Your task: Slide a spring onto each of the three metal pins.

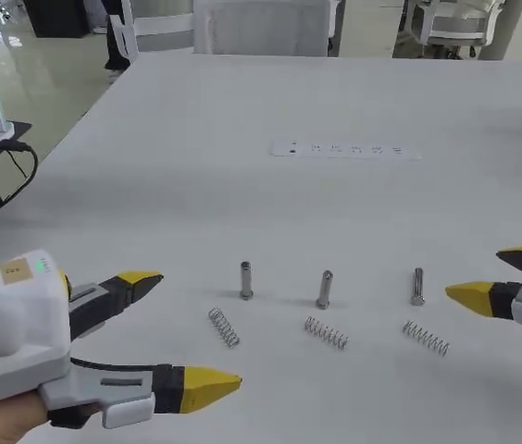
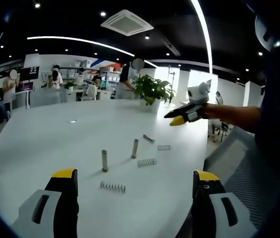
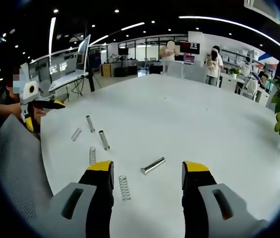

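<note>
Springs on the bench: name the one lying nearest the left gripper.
The spring at the left end of the row in the head view, beside the leftmost pin. It lies just off the left gripper; the other two springs lie farther right.

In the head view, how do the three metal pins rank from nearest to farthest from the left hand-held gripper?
1. Left pin, closest to the left hand-held gripper.
2. Middle pin, in the centre of the row.
3. Right pin, farthest, next to the right hand-held gripper.
</note>
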The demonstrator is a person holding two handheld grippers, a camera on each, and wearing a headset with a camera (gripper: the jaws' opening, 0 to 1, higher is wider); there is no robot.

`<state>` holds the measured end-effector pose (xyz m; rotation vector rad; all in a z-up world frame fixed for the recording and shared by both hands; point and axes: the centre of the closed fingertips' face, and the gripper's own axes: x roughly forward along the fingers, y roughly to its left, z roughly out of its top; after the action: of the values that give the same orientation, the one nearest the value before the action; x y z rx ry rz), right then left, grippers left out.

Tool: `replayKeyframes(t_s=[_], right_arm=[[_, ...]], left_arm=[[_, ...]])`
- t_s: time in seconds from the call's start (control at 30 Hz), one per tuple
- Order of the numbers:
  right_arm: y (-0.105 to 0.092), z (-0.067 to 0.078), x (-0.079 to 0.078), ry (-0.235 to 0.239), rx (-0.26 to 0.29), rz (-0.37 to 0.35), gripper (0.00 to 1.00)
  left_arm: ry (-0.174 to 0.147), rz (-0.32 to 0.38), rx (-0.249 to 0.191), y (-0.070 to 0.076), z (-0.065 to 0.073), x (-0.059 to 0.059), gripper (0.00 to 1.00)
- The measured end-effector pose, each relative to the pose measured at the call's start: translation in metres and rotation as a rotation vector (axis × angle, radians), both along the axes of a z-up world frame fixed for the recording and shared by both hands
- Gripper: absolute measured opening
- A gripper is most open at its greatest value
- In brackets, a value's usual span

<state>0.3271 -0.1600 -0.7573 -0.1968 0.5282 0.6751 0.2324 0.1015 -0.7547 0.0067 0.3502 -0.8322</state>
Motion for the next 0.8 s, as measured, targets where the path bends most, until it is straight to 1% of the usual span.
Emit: replayKeyframes(t_s=[0.03, 0.17, 0.3, 0.4, 0.47, 0.5, 0.63, 0.8], right_arm=[[0.0, 0.0, 0.002, -0.003, -0.007, -0.002, 0.53], [0.004, 0.0, 0.015, 0.009, 0.002, -0.021, 0.5], [0.007, -0.004, 0.025, 0.027, -0.015, -0.031, 0.49], [0.009, -0.007, 0.034, 0.046, -0.018, -0.042, 0.47], [0.011, -0.009, 0.039, 0.05, -0.019, -0.049, 0.45], [0.011, -0.012, 0.042, 0.066, -0.021, -0.059, 0.45], [0.012, -0.022, 0.051, 0.089, -0.038, -0.082, 0.43], [0.013, -0.033, 0.055, 0.12, -0.05, -0.097, 0.41]], left_arm=[[0.0, -0.002, 0.001, -0.001, 0.0, 0.0, 0.93], [-0.001, -0.015, 0.004, -0.004, 0.0, -0.001, 0.93], [-0.005, -0.018, 0.002, -0.005, 0.001, -0.001, 0.93], [-0.008, -0.02, 0.001, -0.006, 0.002, -0.001, 0.93], [-0.008, -0.02, -0.001, -0.006, 0.002, -0.001, 0.93], [-0.009, -0.02, -0.003, -0.007, 0.002, 0.0, 0.93], [-0.008, -0.017, -0.007, -0.006, 0.002, 0.001, 0.93], [-0.005, -0.017, -0.009, -0.006, 0.001, 0.001, 0.92]])
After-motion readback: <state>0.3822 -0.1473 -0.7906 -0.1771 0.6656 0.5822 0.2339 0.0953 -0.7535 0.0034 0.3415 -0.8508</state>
